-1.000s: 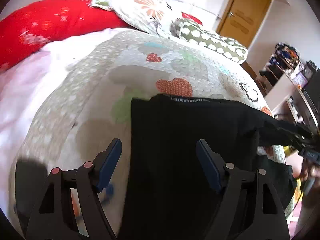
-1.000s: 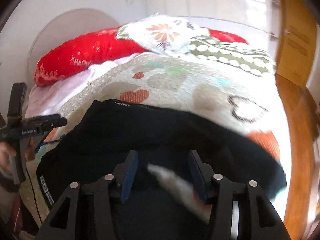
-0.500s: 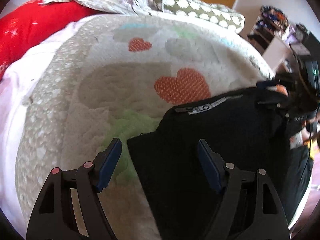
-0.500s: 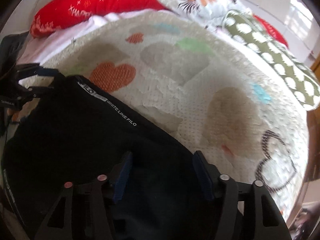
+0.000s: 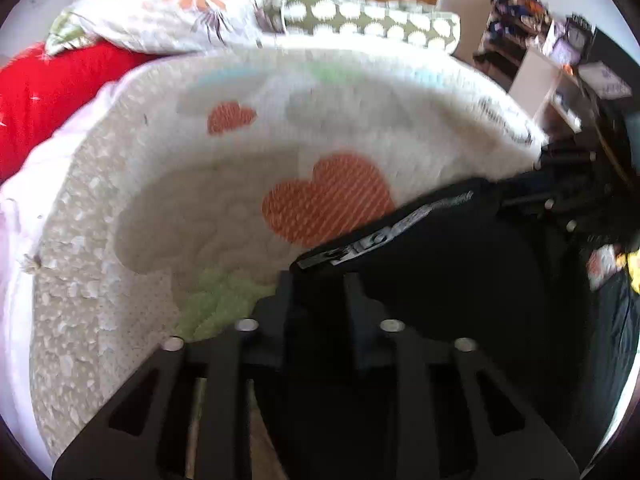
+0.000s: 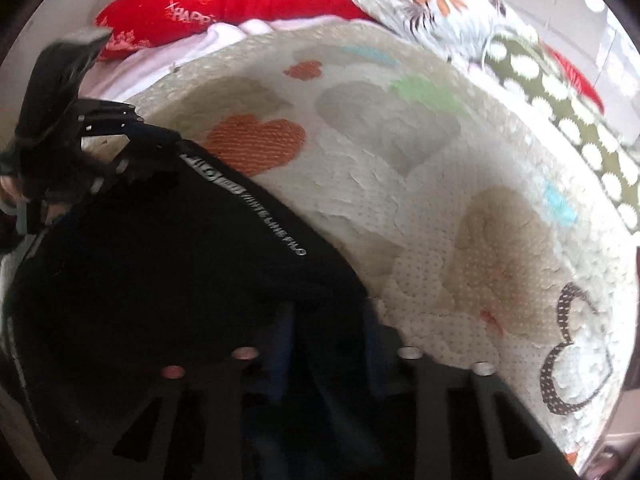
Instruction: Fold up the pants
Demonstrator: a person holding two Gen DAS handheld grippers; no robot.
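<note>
At the bottom centre of the left wrist view, the left gripper [image 5: 318,292] has its jaws drawn close on a corner of the black pants [image 5: 460,280], the fabric pinched between them. At the bottom centre of the right wrist view, the right gripper [image 6: 328,320] looks likewise closed on the waistband end, though the dark cloth blurs into the fingers there. The pants hang and lie between the two grippers over the near edge of the heart-patterned quilt [image 5: 224,208], filling the lower right of the left view and the lower left of the right view.

The likely trouble is slack: each grip seems to hold only a thin edge, so an uneven pull could slip a corner free or drag the layers askew, leaving a crooked fold.

No container shows clearly. Further up the frame lie a red pillow [image 6: 224,4], a floral pillow [image 5: 168,12] and a spotted green pillow [image 5: 368,20].
</note>
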